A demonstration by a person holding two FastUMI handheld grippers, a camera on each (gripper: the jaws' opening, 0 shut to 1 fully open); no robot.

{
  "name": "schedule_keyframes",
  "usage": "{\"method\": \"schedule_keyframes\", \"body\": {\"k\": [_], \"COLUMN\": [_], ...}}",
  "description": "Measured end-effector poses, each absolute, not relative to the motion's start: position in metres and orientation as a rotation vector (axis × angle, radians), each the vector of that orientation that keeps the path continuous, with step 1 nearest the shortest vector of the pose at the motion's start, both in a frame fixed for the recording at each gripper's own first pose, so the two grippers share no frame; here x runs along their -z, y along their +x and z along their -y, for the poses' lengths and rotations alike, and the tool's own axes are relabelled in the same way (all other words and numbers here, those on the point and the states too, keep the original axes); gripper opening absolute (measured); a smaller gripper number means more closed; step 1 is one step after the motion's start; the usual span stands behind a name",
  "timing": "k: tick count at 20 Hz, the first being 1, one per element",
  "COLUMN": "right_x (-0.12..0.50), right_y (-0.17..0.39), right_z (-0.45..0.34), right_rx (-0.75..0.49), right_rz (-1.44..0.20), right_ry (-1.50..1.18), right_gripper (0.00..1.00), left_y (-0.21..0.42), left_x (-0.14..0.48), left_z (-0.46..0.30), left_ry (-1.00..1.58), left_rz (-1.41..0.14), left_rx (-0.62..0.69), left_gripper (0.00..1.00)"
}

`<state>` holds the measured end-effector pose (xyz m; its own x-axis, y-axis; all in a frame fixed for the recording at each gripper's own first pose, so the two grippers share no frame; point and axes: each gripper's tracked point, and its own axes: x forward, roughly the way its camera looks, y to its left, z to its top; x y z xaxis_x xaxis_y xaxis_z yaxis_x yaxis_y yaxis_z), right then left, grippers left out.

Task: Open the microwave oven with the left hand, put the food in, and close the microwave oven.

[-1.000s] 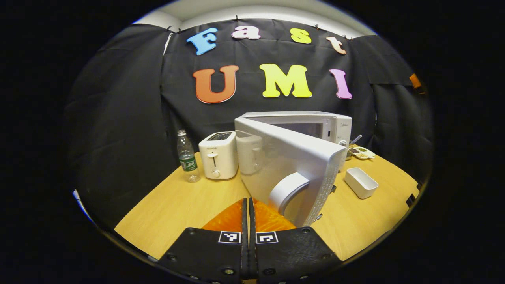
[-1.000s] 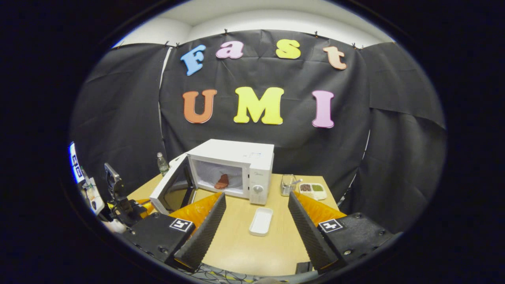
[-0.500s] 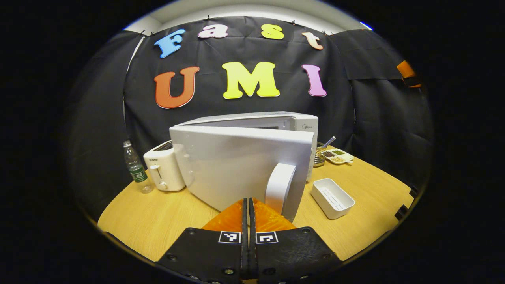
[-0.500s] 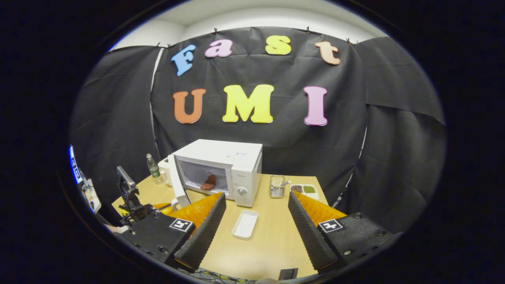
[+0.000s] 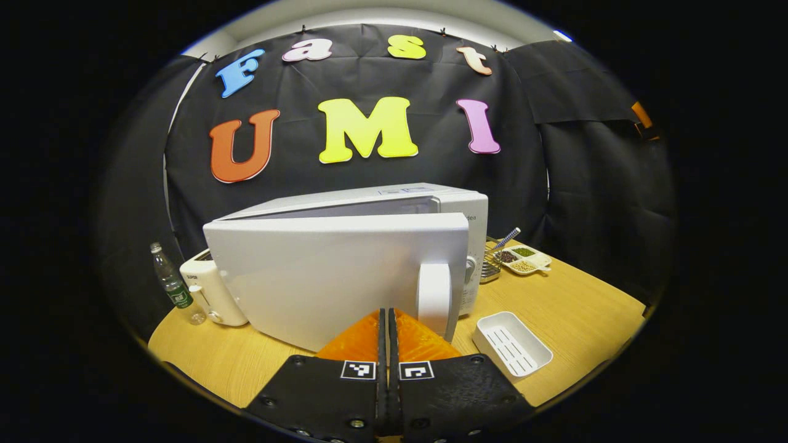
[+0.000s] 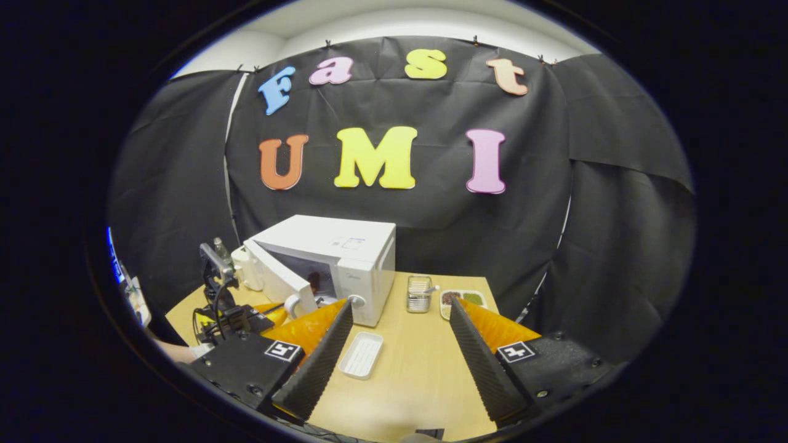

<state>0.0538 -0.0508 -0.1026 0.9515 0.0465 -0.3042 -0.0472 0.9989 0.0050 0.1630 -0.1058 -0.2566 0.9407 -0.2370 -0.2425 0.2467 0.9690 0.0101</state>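
Closing the door was the step in hand. You had the left gripper (image 5: 388, 320) low in front of the white box-shaped microwave oven (image 5: 400, 203), its fingers pressed together with nothing between them, the tips just beside the white curved door handle (image 5: 434, 295). The broad white door (image 5: 332, 274) stood only partly ajar, the gap showing along its top edge and handle side. Whether the tips actually touched the door panel could not be told from the left gripper view.

In the right gripper view, a small reddish-brown piece of food (image 6: 315, 282) appeared to sit inside the cavity behind the door, though it was small and half hidden. The white rectangular plastic tray (image 5: 512, 342) lay bare on the light wooden table (image 5: 572, 307), near the oven's front right corner. Your right gripper (image 6: 400, 344) hung well back from the oven, fingers spread wide and holding nothing.

By this evidence, loading was done and only the latch remained. The next move called for a steady push with the closed fingertips near the handle side, square to the panel, until the door seated flush. Pushing off-centre could have slid the oven on the table.
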Motion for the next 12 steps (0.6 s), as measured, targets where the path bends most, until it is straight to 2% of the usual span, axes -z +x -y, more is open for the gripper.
{"method": "schedule_keyframes", "body": {"k": [1, 2, 5, 6, 7, 8, 9, 10, 11, 12], "right_x": [0.105, 0.107, 0.109, 0.111, 0.112, 0.113, 0.113, 0.113, 0.113, 0.115], "right_y": [0.055, 0.057, 0.061, 0.062, 0.063, 0.065, 0.066, 0.069, 0.07, 0.072], "right_z": [0.054, 0.055, 0.06, 0.061, 0.063, 0.064, 0.066, 0.068, 0.07, 0.072], "right_rx": [-0.044, -0.044, -0.042, -0.041, -0.041, -0.041, -0.041, -0.041, -0.041, -0.042], "right_rz": [-0.314, -0.319, -0.328, -0.33, -0.333, -0.336, -0.337, -0.337, -0.338, -0.342], "right_ry": [-0.003, -0.003, 0.003, 0.003, 0.001, 0.001, 0.003, 0.005, 0.006, 0.006], "right_gripper": [1.0, 0.96, 0.96, 1.0, 0.96, 0.96, 1.0, 0.96, 1.0, 1.0], "left_y": [0.169, 0.173, 0.191, 0.196, 0.202, 0.207, 0.212, 0.218, 0.224, 0.228], "left_x": [0.256, 0.256, 0.257, 0.257, 0.257, 0.257, 0.257, 0.257, 0.257, 0.257], "left_z": [0.108, 0.112, 0.12, 0.122, 0.125, 0.127, 0.129, 0.131, 0.133, 0.134], "left_ry": [0.043, 0.041, 0.045, 0.037, 0.031, 0.033, 0.043, 0.048, 0.051, 0.051], "left_rz": [-0.24, -0.241, -0.239, -0.241, -0.246, -0.243, -0.241, -0.24, -0.239, -0.238], "left_rx": [0.25, 0.254, 0.25, 0.249, 0.25, 0.252, 0.251, 0.249, 0.25, 0.249], "left_gripper": [0.0, 0.0, 0.0, 0.0, 0.0, 0.0, 0.0, 0.0, 0.0, 0.0]}}
